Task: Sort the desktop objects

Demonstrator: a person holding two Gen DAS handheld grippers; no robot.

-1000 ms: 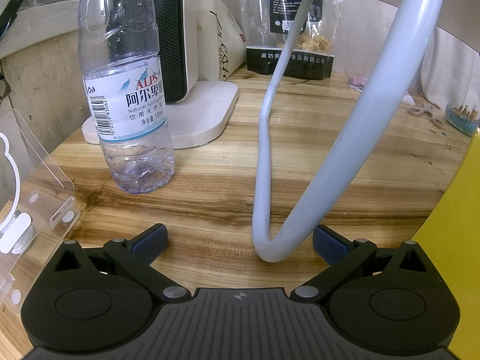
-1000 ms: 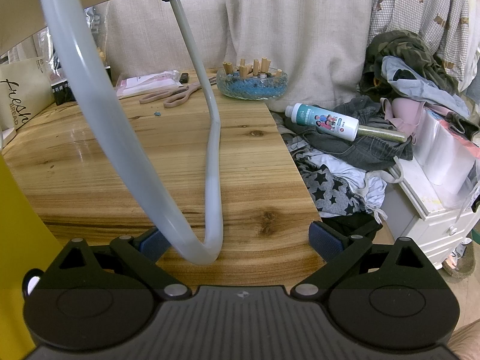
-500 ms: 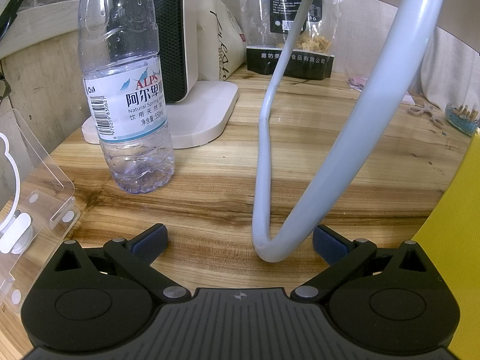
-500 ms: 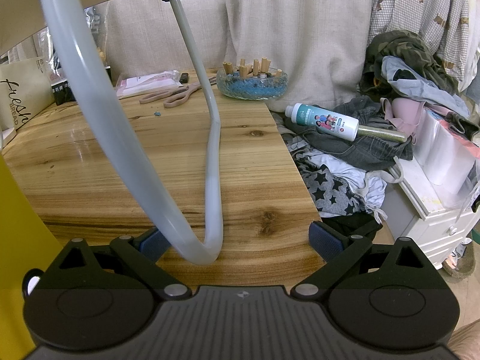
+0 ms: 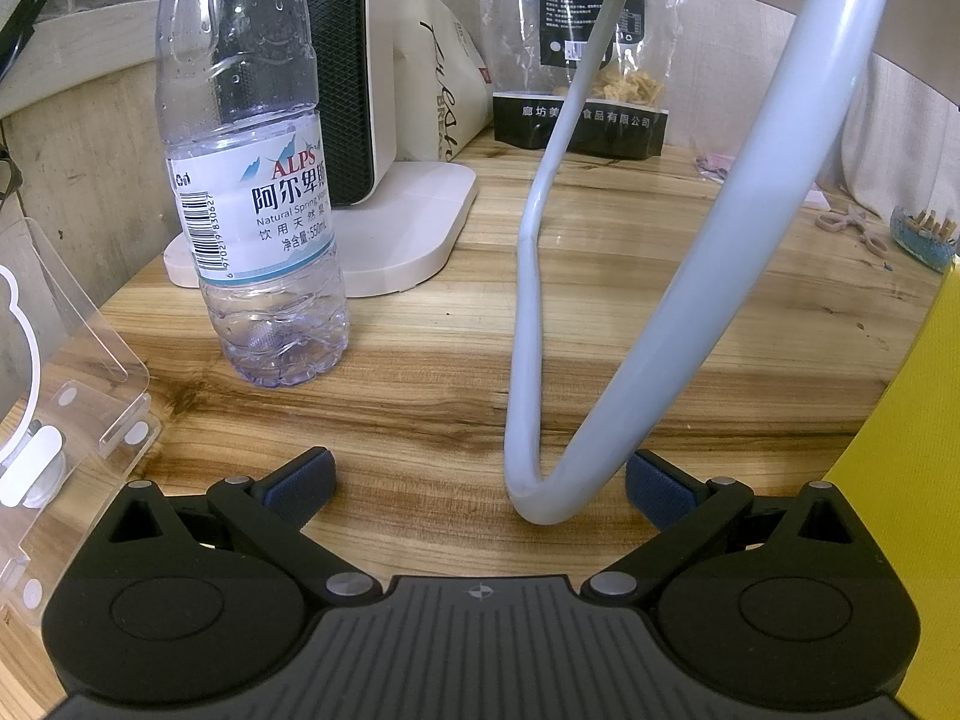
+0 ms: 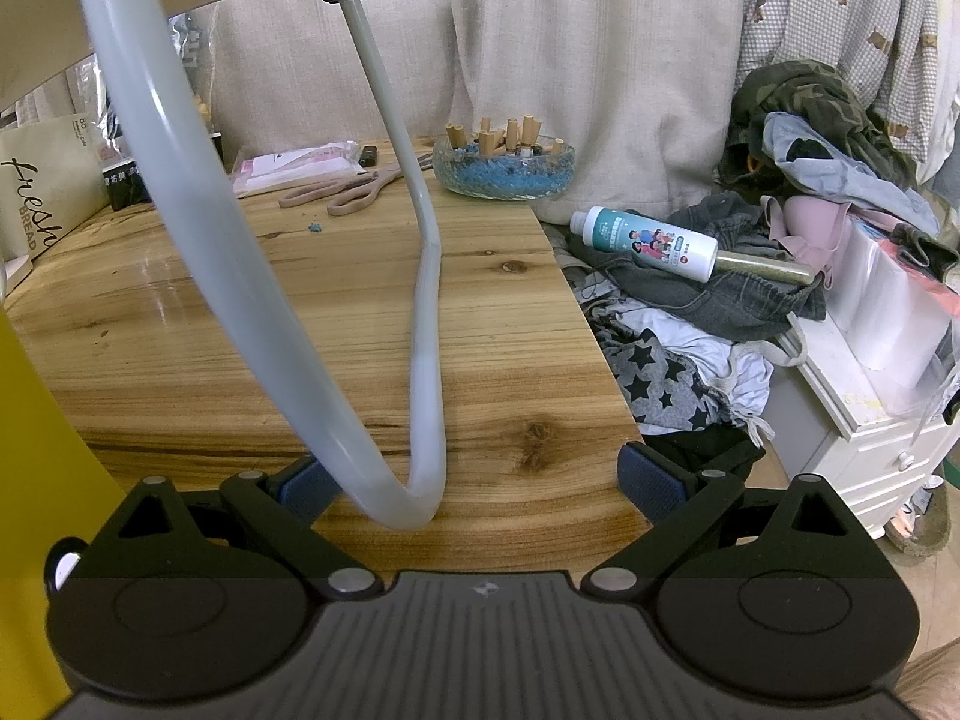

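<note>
A clear water bottle point(image 5: 258, 198) with an ALPS label stands upright on the wooden desk point(image 5: 690, 324), ahead and left of my left gripper point(image 5: 480, 480). That gripper is open and empty, low over the desk's near edge. A thick white hose point(image 5: 720, 264) loops down between its fingers. My right gripper point(image 6: 474, 477) is open and empty over the desk's near right corner, with the same hose point(image 6: 426, 324) looping in front. Beige scissors point(image 6: 354, 189) and a glass ashtray point(image 6: 504, 165) with butts lie far back.
A white heater point(image 5: 360, 120) on a base stands behind the bottle. A clear acrylic stand point(image 5: 66, 384) is at the left. A bread bag point(image 5: 444, 78) and snack bags point(image 5: 600, 60) line the back. Clothes and a white bottle point(image 6: 645, 243) lie off the desk's right edge.
</note>
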